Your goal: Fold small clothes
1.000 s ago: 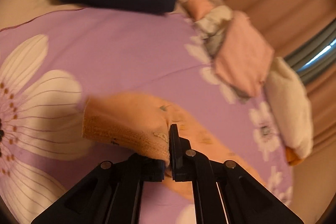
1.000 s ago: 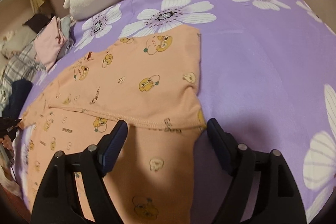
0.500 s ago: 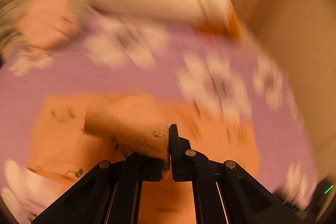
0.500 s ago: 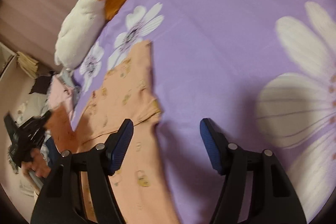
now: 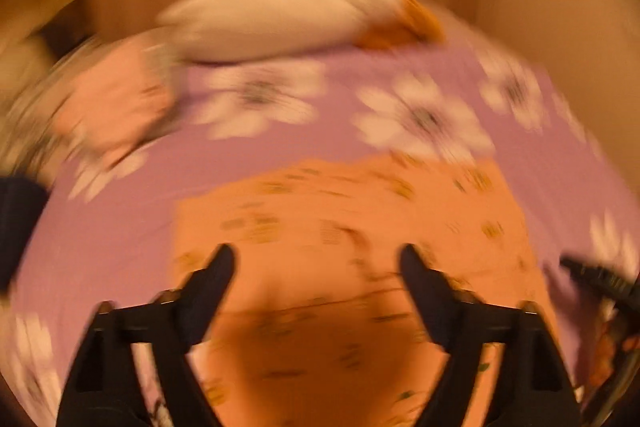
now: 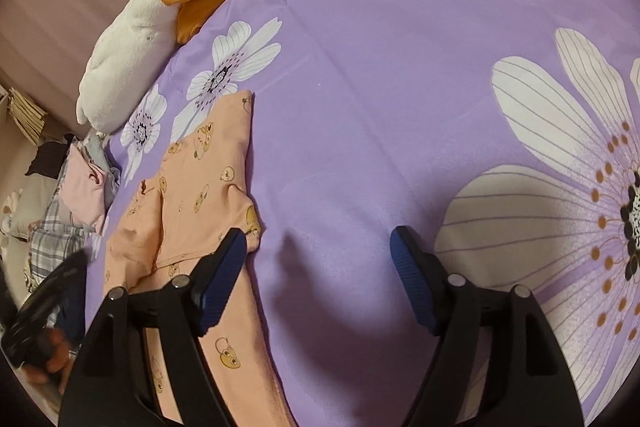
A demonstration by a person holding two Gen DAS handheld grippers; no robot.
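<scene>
On my left wrist view, badly blurred, the left tool (image 5: pixel 316 267) had its jaws opening, already spread wide, with nothing pinched between them. The orange garment (image 5: pixel 340 227) lay flat on the purple flowered bedsheet (image 5: pixel 120 227) under and ahead of the open jaws. At the far left of that view sat a pile of pink and grey clothes (image 5: pixel 108 111), and beyond the garment, at the bed's far edge, a white plush toy (image 5: pixel 280 19) with an orange part. At the right edge I could make out a dark shape (image 5: pixel 600 279) that looked like the other tool, though the blur kept me from being sure.

On my right wrist view, sharp, I saw at the far left a hand (image 6: pixel 48 355) gripping a dark tool body, then a heap of plaid and pink clothes (image 6: pixel 80 195) at the bed's edge. The orange garment (image 6: pixel 200 187), printed with small cartoon figures, lay folded lengthwise in a long strip on the bedsheet (image 6: pixel 380 107). The right tool (image 6: pixel 316 255) had its jaws opening and held nothing; its left blue pad (image 6: pixel 224 267) stood just over the garment's right edge, while its right pad hung over bare sheet. Whether the left pad touched the cloth I could not tell. The plush toy (image 6: pixel 128 47) lay at the upper left, beside the curtain (image 6: pixel 52 7). Large white flowers filled the sheet to the right.
</scene>
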